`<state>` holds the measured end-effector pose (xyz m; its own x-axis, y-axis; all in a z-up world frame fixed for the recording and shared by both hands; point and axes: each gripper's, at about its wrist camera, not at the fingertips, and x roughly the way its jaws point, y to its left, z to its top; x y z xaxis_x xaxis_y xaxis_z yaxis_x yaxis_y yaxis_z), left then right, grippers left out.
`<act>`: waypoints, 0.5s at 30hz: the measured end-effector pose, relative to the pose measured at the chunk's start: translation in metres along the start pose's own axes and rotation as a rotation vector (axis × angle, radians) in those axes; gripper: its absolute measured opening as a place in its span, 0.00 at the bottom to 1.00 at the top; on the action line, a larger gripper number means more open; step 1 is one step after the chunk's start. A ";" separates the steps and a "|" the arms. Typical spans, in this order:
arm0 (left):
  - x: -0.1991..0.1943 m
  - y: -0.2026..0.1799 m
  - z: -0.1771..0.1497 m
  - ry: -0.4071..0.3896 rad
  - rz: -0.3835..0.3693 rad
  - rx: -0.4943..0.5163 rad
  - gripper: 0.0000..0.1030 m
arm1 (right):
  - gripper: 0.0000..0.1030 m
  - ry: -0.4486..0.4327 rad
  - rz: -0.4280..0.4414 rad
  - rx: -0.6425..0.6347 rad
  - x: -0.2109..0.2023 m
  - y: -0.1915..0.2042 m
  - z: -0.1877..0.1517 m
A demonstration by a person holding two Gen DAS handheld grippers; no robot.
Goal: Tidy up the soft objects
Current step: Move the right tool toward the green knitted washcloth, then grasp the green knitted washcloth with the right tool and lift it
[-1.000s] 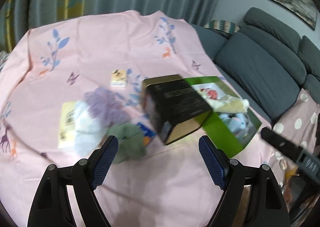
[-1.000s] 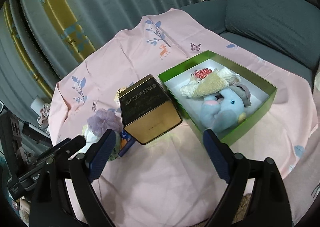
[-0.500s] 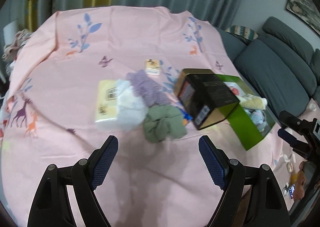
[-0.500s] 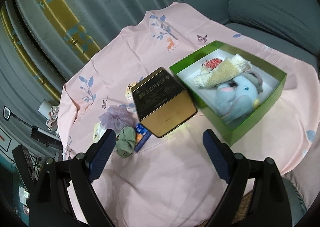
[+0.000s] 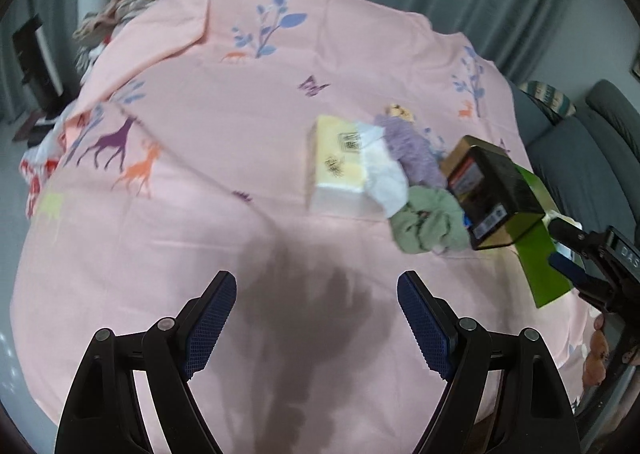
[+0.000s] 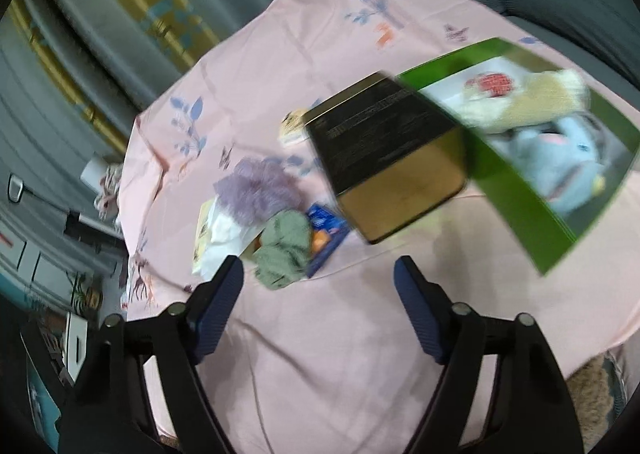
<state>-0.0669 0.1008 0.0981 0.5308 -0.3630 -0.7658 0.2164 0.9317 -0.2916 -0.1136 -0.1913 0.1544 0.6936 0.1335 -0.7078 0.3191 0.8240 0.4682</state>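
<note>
We see the green scrunchie (image 5: 430, 219) at right of centre in the left view, touching the white cloth (image 5: 386, 173), purple scrunchie (image 5: 414, 151) and black-gold tin (image 5: 494, 195). Beyond the tin, the green box (image 6: 516, 189) holds a blue plush (image 6: 560, 169). Our left gripper (image 5: 316, 318) hangs wide open and empty over the pink-clothed bench (image 5: 200, 181); our right gripper (image 6: 318, 300) is likewise spread, holding nothing.

— What has moved since a second ago?
— The left gripper (image 5: 316, 318) has swung toward the left edge of the pink cloth (image 5: 224, 141); the green scrunchie (image 5: 430, 219) and black tin (image 5: 494, 197) now sit far right.
— And the right gripper (image 6: 318, 306)?
— It has tilted; the green box (image 6: 516, 197) slid to its right edge.
</note>
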 end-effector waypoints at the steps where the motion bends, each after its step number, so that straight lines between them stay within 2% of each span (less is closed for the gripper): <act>1: 0.001 0.003 -0.002 0.005 0.003 -0.008 0.81 | 0.71 0.017 0.003 -0.019 0.010 0.007 0.001; 4: 0.006 0.010 -0.008 0.029 0.005 -0.021 0.81 | 0.67 0.069 -0.006 -0.064 0.042 0.025 0.001; 7: 0.010 0.013 -0.014 0.048 0.008 -0.030 0.81 | 0.64 0.115 -0.064 -0.101 0.074 0.034 0.000; 10: 0.012 0.015 -0.019 0.060 0.008 -0.038 0.81 | 0.55 0.156 -0.110 -0.139 0.102 0.040 -0.003; 12: 0.012 0.014 -0.021 0.064 0.006 -0.036 0.81 | 0.32 0.175 -0.129 -0.146 0.115 0.037 -0.005; 15: 0.012 0.013 -0.024 0.070 0.003 -0.035 0.81 | 0.14 0.151 -0.141 -0.168 0.114 0.035 -0.006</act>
<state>-0.0768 0.1091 0.0712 0.4729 -0.3598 -0.8043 0.1856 0.9330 -0.3082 -0.0275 -0.1437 0.0870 0.5419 0.0811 -0.8365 0.2857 0.9183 0.2742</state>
